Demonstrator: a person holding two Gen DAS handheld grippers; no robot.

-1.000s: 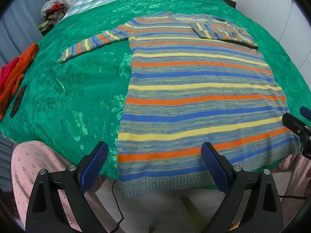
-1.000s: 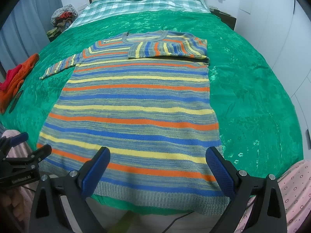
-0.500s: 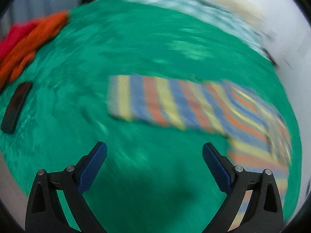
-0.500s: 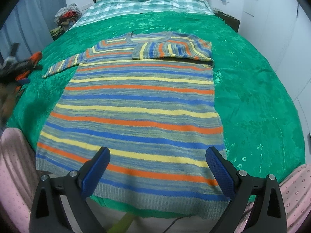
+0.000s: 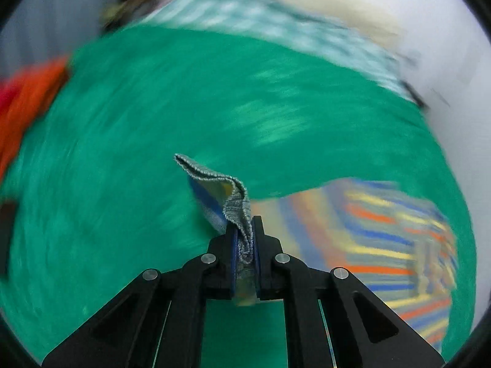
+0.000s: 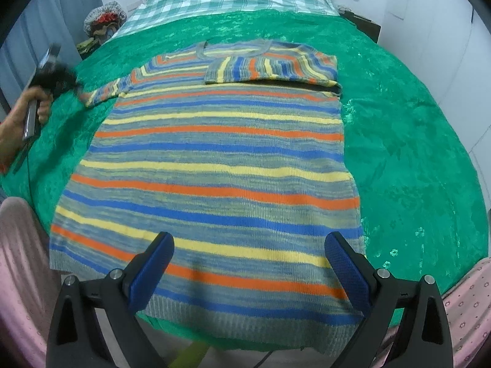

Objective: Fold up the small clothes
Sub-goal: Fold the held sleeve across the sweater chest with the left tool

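Green bedspread point(image 5: 153, 141) behind — sweater cuff point(image 5: 237, 214) pinched between left fingers point(image 5: 256, 245).

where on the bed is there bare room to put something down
Bare green bedspread right of the striped sweater, and a strip between its collar and the plaid sheet. The left side is crowded: the left gripper grips the sleeve cuff there.

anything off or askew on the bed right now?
Nothing damaged. The striped sweater lies flat on the green bedspread, but lopsided: one sleeve is folded across the chest, while the other sleeve's cuff is pinched in the shut left gripper. The right gripper hangs open over the hem.
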